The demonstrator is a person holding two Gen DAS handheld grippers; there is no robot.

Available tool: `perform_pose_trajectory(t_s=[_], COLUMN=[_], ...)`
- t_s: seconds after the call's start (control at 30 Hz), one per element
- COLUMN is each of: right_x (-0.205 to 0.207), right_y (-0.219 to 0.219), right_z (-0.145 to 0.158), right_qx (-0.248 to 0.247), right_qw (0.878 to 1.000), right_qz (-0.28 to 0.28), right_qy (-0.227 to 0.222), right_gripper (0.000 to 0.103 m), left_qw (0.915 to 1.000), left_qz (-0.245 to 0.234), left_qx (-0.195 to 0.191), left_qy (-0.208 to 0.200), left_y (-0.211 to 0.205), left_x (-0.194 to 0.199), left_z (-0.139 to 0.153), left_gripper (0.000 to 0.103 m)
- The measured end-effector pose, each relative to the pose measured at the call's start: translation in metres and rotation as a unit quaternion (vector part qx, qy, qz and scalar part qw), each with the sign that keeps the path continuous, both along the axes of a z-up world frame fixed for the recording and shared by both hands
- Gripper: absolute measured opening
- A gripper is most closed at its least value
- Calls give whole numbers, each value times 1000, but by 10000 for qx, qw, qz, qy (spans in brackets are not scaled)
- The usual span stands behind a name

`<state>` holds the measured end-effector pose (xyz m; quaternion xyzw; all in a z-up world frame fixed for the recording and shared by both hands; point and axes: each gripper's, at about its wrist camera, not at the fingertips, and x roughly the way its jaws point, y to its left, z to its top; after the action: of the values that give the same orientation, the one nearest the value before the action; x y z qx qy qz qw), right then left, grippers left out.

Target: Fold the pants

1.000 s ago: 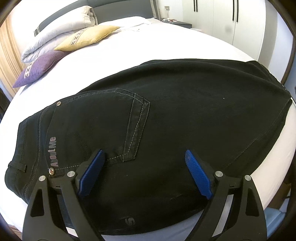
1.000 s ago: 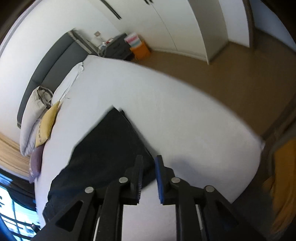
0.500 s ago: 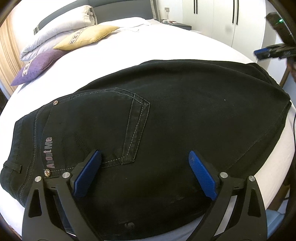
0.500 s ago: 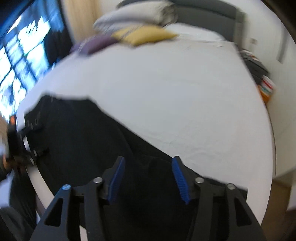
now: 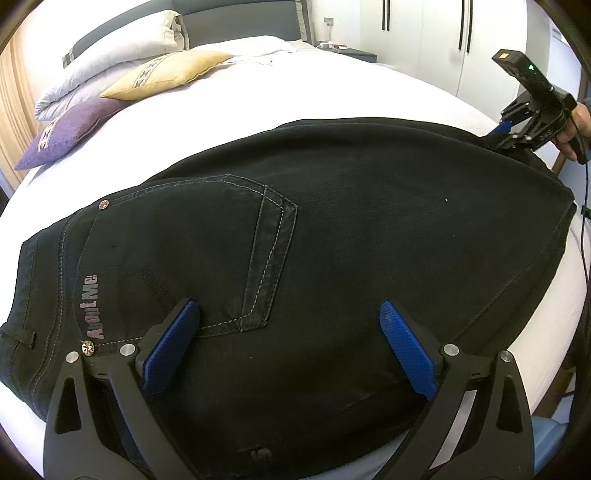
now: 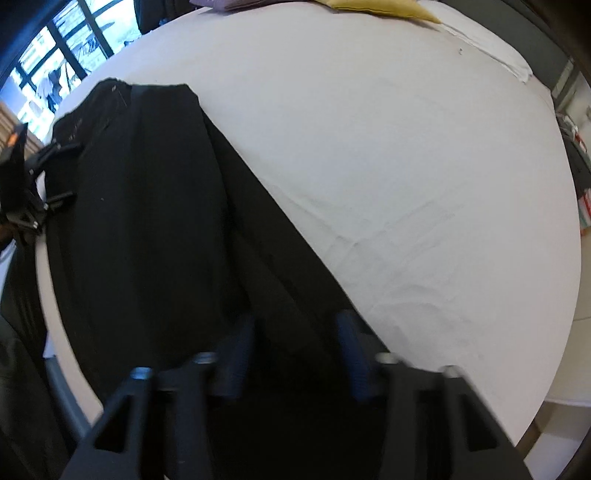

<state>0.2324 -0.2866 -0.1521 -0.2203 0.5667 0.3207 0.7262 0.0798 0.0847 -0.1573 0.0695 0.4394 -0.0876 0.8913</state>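
Left tool [image 5: 288,347] gapes wide over the pants [image 5: 332,229], gripping nothing. At two o'clock my right tool [image 6: 295,350], jaws closing, straddles the leg end. One fold looks done; another remains.

Home bedroom: made bed [image 5: 332,85] w/ pillows [image 5: 110,70], headboard [image 5: 240,22], wardrobe doors [image 5: 424,33]

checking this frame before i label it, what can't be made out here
- Right gripper: right wrist view is motion-blurred, so whether its pads pinch the black pants is unclear; jaws have just been closing.
- Pants' near edge: left wrist view, hidden behind the open left gripper.
- Pants' leg ends: cut off in both views.
- Nightstand items: too small.
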Motion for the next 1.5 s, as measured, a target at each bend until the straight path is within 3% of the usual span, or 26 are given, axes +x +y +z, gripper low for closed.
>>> perform_pose_trajectory(t_s=[0.07,0.13,0.23,0.33,0.4,0.53,0.63,0.67,0.73,0.8,0.83,0.9,0.97,1.03,1.07,1.13,1.23,1.3,1.37,1.43,1.5], right_x=[2,3,9,8,4,0,-8,-11,-26,-41,-46,-57,-64,-66,-70,-91,-128,-153,-172,-198,-219], right_y=[-7,-15,-32,-50,-64,-110,-127,-128,-110,-81,-60,-16,3,-11,-29,-70,-149,-188,-210,-229,-232], right_z=[2,6,10,-5,-11,-11,8,20,50,71,73,63,43,13,0,-15,-20,-15,-11,1,19], right_qx=[68,82,190,476,642,673,-152,-177,312,1315,1765,2421,2688,2499,2285,2352,2519,2188,1882,1873,2369], right_qw=[9996,9973,9891,9812,9729,9400,9107,9039,8916,9004,9092,9217,9198,9167,9132,8948,8508,8306,8124,7802,7566], right_qz=[-209,-491,-1176,-1770,-2097,-3253,-3961,-4079,-4252,-3846,-3515,-2900,-2812,-3112,-3370,-3788,-4605,-5104,-5496,-5945,-6056], right_qy=[-188,-536,-869,-601,-735,-773,-1157,-1274,-1527,-1553,-1366,-886,-506,-200,-171,-240,-266,-415,-507,-539,-681], right_gripper=[16,9,8,8,15,23,23,24,29,37,48,50,50,50,33,0,0,0,0,0,14], left_qw=[10000,10000,10000,10000,10000,10000,10000,10000,9999,9999,9999,9998,9997,9997,9996,9996,9994,9992,9989,9986,9984], left_qz=[-3,2,17,26,24,33,56,62,82,104,112,142,172,194,199,223,280,332,396,450,505], left_qx=[0,3,22,40,38,54,58,63,79,92,98,118,147,167,173,183,199,208,223,239,225], left_qy=[1,1,-4,-10,-7,-9,-41,-45,-42,-37,-27,5,23,48,65,74,74,83,107,122,135], left_y=[0,-1,-2,-3,-3,-4,-3,-3,-4,-6,-6,-6,-7,-8,-8,-7,-9,-9,-10,-11,-11], left_x=[1,0,2,3,5,6,6,5,5,5,6,6,6,7,7,8,8,7,7,6,4], left_z=[0,-1,-2,-3,-3,-4,-5,-5,-5,-5,-5,-4,-4,-3,-3,-3,-3,-2,-1,0,1], left_gripper=[101,101,102,103,103,103,103,103,103,103,103,103,103,103,103,103,103,103,103,103,103])
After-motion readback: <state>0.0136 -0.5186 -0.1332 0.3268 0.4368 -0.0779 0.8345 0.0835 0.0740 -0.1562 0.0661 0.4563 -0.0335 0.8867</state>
